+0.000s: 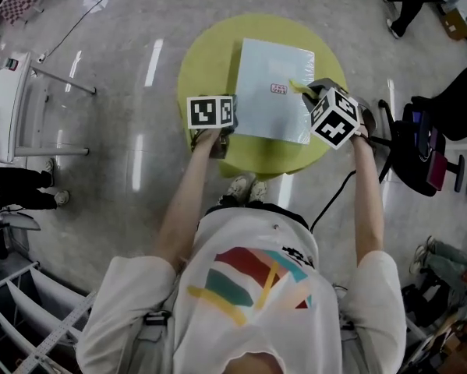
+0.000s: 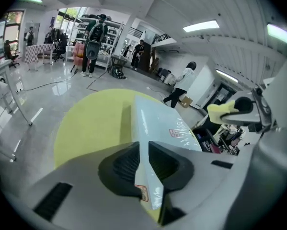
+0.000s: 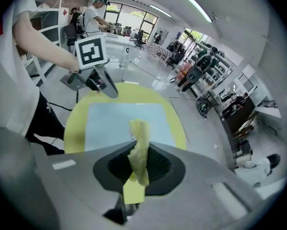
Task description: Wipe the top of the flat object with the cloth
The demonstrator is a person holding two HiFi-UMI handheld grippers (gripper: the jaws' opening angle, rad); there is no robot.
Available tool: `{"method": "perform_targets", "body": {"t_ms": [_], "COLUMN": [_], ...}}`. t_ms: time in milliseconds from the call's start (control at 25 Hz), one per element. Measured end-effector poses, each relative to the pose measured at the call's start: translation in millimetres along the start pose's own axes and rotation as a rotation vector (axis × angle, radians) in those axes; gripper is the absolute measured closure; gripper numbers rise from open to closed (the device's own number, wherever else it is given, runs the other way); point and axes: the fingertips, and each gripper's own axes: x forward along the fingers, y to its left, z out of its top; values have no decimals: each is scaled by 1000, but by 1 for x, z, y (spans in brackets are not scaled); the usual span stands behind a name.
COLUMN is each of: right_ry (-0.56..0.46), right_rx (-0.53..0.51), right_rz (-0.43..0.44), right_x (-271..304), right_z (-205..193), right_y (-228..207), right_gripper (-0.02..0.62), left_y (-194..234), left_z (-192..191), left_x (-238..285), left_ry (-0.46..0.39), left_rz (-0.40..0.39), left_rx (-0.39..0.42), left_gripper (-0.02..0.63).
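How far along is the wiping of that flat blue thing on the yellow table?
Preparation looks done: the right claw is shut on the yellow cloth, and the left claw clamps the flat object by its edge, steadying it on the round table. In hand: the cloth hangs above the object's right side, seemingly not touching. Left: the wiping itself; the top gives no sign of earlier passes either way.

Open lab hall (polished floor point(image 1: 116, 170), office chair point(image 1: 422, 142)).
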Motion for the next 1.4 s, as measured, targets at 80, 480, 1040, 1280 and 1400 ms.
{"method": "perform_targets", "body": {"t_ms": [80, 480, 1040, 1280, 1400], "right_ry": [-14, 20, 138, 169, 175], "right_rx": [-19, -57, -47, -46, -48], "right_rz": [-56, -122, -20, -10, 0], "right_x": [3, 81, 188, 199, 198], "right_z": [13, 50, 52, 45, 45], "right_y": [-27, -103, -120, -122, -121], "right_gripper": [568, 568, 568, 568, 568], "left_y": [9, 62, 80, 87, 90], "left_z": [5, -41, -82, -91, -95], "left_x": [-9, -21, -28, -31, -31], "left_ry": [-29, 23, 83, 90, 92], "left_rz": [30, 148, 185, 181, 180], "left_rx": [-1, -75, -117, -139, -150], "left_gripper": [574, 594, 592, 592, 592]}}
